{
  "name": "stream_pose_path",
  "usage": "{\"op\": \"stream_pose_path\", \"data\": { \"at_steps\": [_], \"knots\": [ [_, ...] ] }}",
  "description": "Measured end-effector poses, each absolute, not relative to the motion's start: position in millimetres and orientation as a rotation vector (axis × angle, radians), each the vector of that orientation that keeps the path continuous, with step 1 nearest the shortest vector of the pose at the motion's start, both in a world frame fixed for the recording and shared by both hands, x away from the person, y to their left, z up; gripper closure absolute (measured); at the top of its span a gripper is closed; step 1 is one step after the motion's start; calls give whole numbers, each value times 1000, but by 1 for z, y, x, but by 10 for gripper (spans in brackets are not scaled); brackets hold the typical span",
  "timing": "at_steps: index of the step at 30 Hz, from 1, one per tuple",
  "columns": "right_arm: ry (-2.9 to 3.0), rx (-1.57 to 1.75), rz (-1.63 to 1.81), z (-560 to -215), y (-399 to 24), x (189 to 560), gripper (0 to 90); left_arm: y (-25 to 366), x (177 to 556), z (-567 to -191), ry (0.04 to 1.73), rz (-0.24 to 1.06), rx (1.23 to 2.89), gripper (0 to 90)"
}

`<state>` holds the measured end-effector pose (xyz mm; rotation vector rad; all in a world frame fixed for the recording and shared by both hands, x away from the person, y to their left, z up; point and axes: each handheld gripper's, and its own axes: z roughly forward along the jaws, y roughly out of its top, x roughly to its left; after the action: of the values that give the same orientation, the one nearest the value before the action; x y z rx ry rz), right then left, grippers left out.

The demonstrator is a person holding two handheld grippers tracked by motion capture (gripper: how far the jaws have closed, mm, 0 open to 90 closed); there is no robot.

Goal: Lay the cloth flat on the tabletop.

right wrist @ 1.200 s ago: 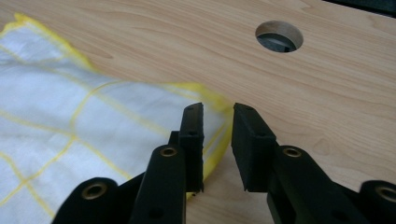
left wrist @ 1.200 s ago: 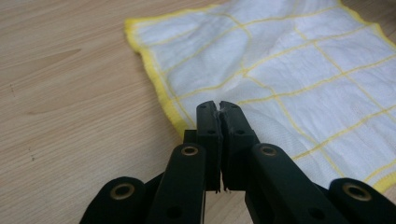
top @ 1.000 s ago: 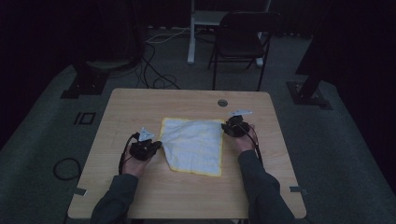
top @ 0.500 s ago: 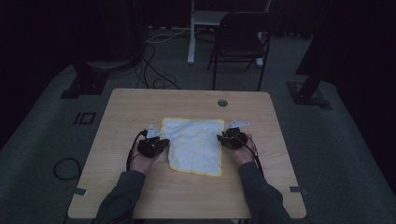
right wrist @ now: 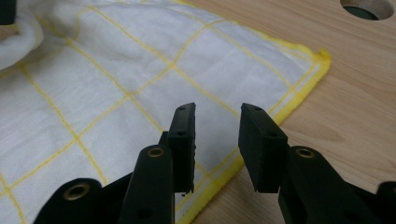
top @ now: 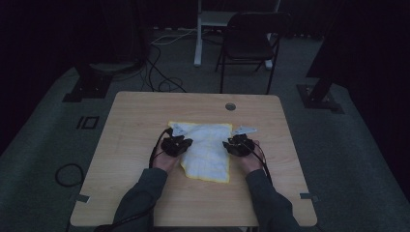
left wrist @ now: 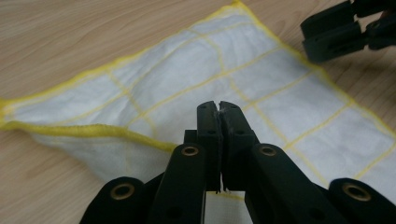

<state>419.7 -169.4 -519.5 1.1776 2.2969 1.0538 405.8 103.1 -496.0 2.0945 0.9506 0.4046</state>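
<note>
High view: a cloth [top: 205,150] lies mid-bench [top: 145,111], partly folded. Left gripper [left wrist: 218,109] fingers are pinched shut on its fabric; right gripper [right wrist: 217,128] fingers stand apart over the hem. Light, limp, likely to sag; best gripped at hemmed corners.

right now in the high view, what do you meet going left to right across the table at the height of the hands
bare table → left gripper, shut on the cloth's left edge → white cloth with yellow lines → right gripper, open at the cloth's right edge → bare table again
</note>
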Motion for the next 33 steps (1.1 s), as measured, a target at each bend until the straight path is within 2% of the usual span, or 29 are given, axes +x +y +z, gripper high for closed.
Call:
{"op": "stream_pose_path", "data": {
  "at_steps": [5,7,19,26,33],
  "knots": [
    [2298,1183,1058,-522,-169,419,669,94,409,-492,922,389,2100,869],
    [2299,1180,1058,-522,-169,418,669,96,407,-490,921,392,2081,774],
    [2294,1195,1058,-524,-177,414,667,144,383,-481,987,456,2018,754],
    [2290,1188,1058,-524,-178,411,666,170,376,-490,1048,465,2020,754],
    [2307,1177,1056,-527,-176,405,661,178,371,-510,1079,458,2079,754]
  ]
}}
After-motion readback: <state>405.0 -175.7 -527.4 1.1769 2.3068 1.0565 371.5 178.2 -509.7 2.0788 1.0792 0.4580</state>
